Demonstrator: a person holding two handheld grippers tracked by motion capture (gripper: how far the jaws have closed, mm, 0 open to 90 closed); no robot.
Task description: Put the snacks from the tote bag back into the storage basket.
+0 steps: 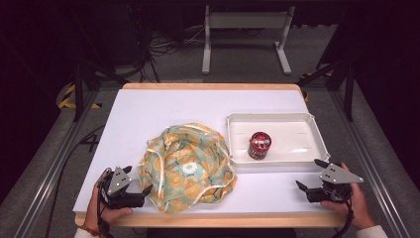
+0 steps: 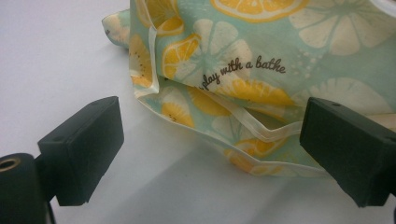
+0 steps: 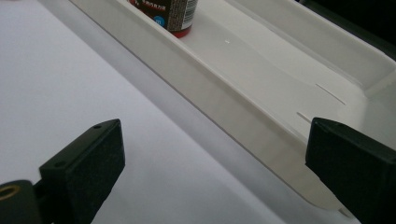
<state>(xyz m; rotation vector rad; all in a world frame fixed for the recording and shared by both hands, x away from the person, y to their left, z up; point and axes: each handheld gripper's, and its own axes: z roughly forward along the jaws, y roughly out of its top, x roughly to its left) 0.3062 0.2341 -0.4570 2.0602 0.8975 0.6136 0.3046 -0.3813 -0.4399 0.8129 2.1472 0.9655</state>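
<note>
Mint-green cloth bag (image 1: 185, 167) printed with yellow citrus slices, crumpled in a loose heap on the white desk (image 1: 148, 114), left of centre and toward the near edge. No clear long axis in the high view: roughly round outline, slightly wider than deep, pale drawstring cords looping across the top and down the near side. In the left gripper view, a folded corner of the bag (image 2: 261, 93) pointing toward the camera, printed line "play with a bathe" running left to right across it, cream binding tape along the hem.

Left gripper (image 1: 139, 184) at the near left corner of the desk, held in a hand (image 1: 106, 210), aimed right toward the bag; jaws wide apart, holding nothing, the right-hand jaw just beside the bag's hem, touching or not impossible to tell.

Just right of the bag, white rectangular tray (image 1: 317, 134), long side parallel to the desk's near edge. Inside it, near its left end, a dark red can (image 1: 259, 145) standing upright, lid up, apart from the tray walls. Lower part of the can (image 3: 173, 14) visible in the right gripper view, behind the tray's near wall.

Right gripper (image 1: 311, 174) at the near right of the desk, held in a hand (image 1: 354, 201), pointing left and slightly away; jaws spread wide, empty, close to the tray's near right corner.
</note>
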